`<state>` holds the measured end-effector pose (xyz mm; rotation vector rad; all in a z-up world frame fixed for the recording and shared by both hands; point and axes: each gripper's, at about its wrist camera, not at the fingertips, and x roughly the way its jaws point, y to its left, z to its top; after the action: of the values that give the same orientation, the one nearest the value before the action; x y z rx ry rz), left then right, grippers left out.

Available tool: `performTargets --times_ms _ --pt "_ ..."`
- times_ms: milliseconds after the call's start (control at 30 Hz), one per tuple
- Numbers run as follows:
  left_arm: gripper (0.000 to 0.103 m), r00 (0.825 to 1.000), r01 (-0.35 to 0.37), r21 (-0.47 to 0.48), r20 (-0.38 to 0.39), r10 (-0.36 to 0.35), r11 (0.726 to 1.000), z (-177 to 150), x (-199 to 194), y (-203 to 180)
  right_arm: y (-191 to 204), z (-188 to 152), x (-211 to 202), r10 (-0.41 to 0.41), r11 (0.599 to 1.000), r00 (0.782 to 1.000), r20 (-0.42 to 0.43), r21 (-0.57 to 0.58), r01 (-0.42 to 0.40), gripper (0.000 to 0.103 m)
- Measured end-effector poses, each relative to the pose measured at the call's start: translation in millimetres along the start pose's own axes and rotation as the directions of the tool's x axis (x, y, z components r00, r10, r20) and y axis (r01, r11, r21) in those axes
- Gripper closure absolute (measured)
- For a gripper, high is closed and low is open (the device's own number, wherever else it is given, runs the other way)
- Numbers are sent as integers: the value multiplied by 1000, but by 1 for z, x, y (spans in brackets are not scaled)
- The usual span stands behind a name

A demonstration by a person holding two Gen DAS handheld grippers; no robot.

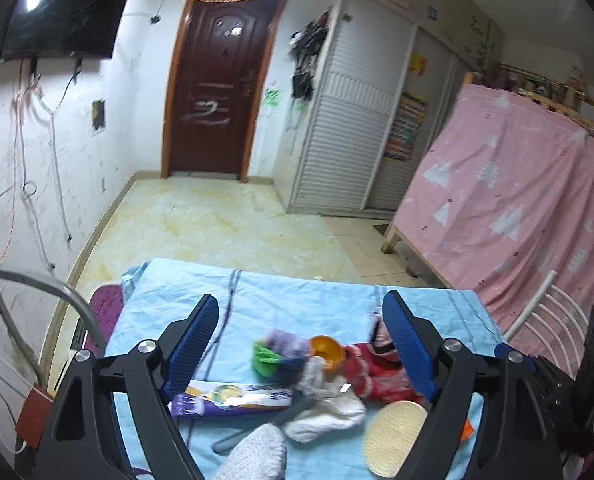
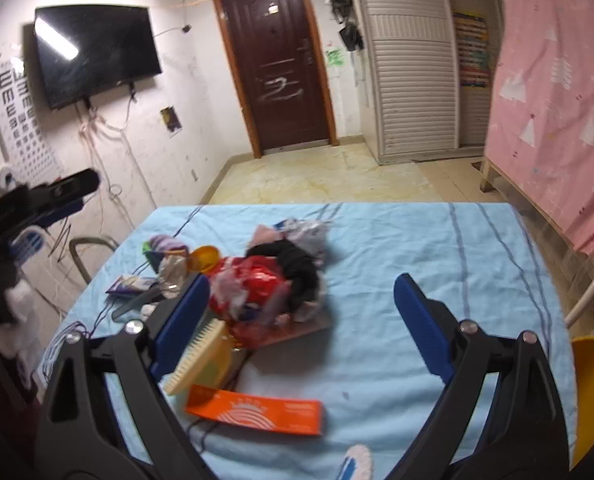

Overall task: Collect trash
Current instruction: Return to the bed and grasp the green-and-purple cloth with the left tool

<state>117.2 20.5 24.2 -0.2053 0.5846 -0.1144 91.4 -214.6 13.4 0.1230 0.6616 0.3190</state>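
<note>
A heap of trash lies on the table's light blue cloth (image 2: 397,240): a red wrapper (image 2: 257,280), a black crumpled piece (image 2: 297,264), an orange lid (image 2: 207,258), a bristle brush (image 2: 199,354) and a flat orange box (image 2: 257,414). My right gripper (image 2: 302,284) hangs open above the cloth, just right of the heap, with nothing between its pads. In the left wrist view, my left gripper (image 1: 300,306) is open above the green scrap (image 1: 265,358), orange lid (image 1: 329,350), red wrapper (image 1: 371,368), purple-and-white packet (image 1: 233,398) and white tissue (image 1: 329,408). It holds nothing.
A grey metal chair (image 1: 17,292) stands at the table's left and a white chair back (image 1: 545,312) at its right. A yellow chair (image 2: 593,380) sits near the right edge. A pink sheet over a wooden frame (image 1: 517,200) fills the right side.
</note>
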Motion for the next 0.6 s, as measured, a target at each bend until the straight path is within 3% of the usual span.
performTargets --times_ms 233,500,567,600 --pt "28 995 -32 4 -90 32 999 -3 36 9 14 -1 19 15 999 999 -41 -38 -16 13" --pt "28 974 -25 18 -226 28 1000 -21 89 10 23 -2 33 27 997 997 -69 -72 -32 13" --pt "38 968 -13 14 -250 16 1000 -24 97 11 23 -2 36 33 997 997 -75 -73 -39 13" --pt "52 961 4 3 -277 -3 1000 -26 104 12 23 -2 37 34 997 996 -78 -73 -40 13"
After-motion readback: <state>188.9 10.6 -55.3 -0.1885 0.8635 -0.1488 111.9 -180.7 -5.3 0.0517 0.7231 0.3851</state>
